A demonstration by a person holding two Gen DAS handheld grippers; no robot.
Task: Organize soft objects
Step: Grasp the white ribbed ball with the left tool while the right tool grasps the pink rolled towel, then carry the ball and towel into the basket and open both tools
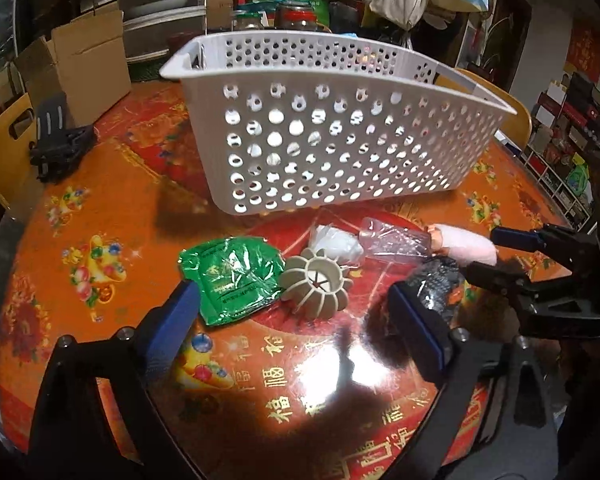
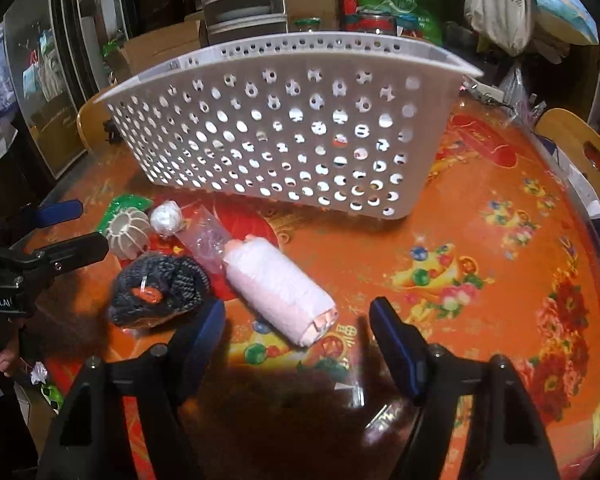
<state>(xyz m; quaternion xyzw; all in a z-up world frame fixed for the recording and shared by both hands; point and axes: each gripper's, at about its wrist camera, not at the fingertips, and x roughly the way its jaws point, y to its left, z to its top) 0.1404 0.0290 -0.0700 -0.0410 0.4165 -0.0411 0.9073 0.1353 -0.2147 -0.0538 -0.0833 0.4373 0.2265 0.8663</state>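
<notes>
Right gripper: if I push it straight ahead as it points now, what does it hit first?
Probably the pink rolled towel, which lies just ahead of the open right gripper, slightly left of centre. Behind it stands the white perforated basket. Depth is unclear.

two wrist views, near tabletop, sharing basket

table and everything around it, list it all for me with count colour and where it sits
basket: 1, white perforated, centre of table
green packet: 1, green, in front of basket, left end of row
ribbed ball: 1, beige, touching the packet's right edge
white wad: 1, white, behind the ribbed ball
clear wrapper: 1, transparent, between wad and pink roll
pink roll: 1, pale pink, right end of row
knit item: 1, dark grey, left of pink roll
table: 1, orange-red patterned cover
cardboard box: 1, brown, back left
left gripper: open, over the ribbed ball
right gripper: open, at pink roll's near end
</notes>
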